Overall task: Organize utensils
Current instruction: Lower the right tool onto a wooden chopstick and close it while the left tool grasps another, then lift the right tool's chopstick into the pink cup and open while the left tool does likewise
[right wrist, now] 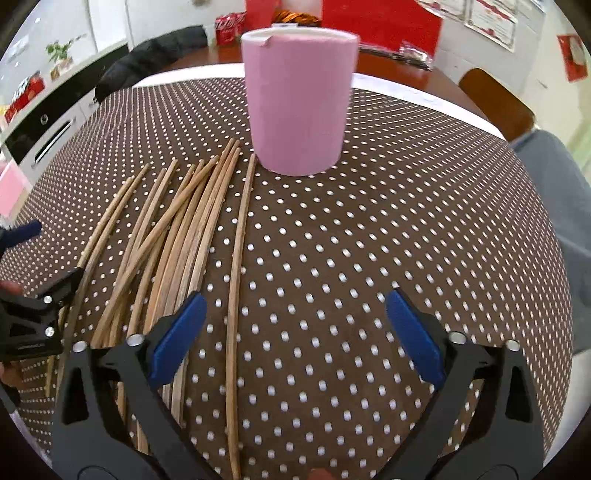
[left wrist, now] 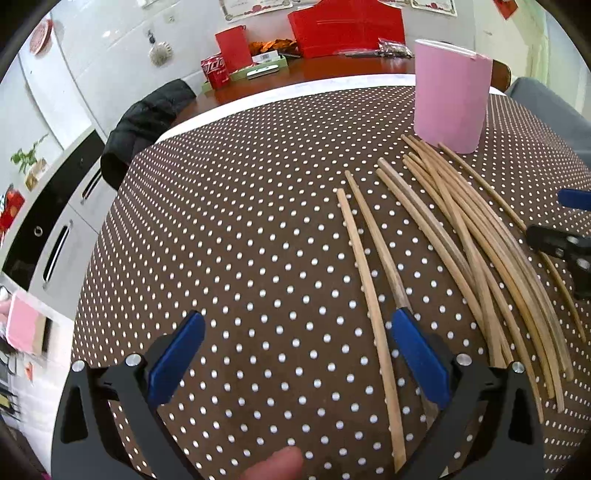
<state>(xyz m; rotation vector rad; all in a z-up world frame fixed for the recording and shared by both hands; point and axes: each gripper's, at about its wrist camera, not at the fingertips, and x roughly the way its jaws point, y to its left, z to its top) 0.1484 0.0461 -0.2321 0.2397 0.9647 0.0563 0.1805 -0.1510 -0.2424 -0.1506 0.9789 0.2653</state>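
Dotted brown tablecloth under scattered chopsticks, pink cup

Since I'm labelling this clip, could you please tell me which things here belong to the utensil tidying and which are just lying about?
Belongs to the job:
- wooden chopsticks scattered on the dotted cloth
- pink holder, upright beyond them
- left gripper and right gripper, both open

Just lying about:
- black jacket
- red cola pack
- red bags
- snack packets

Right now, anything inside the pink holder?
Cannot tell. The pink holder stands upright on the dotted tablecloth, and both views show only its outer wall and rim; the interior is hidden. No chopsticks stick out above the rim; they lie on the cloth.
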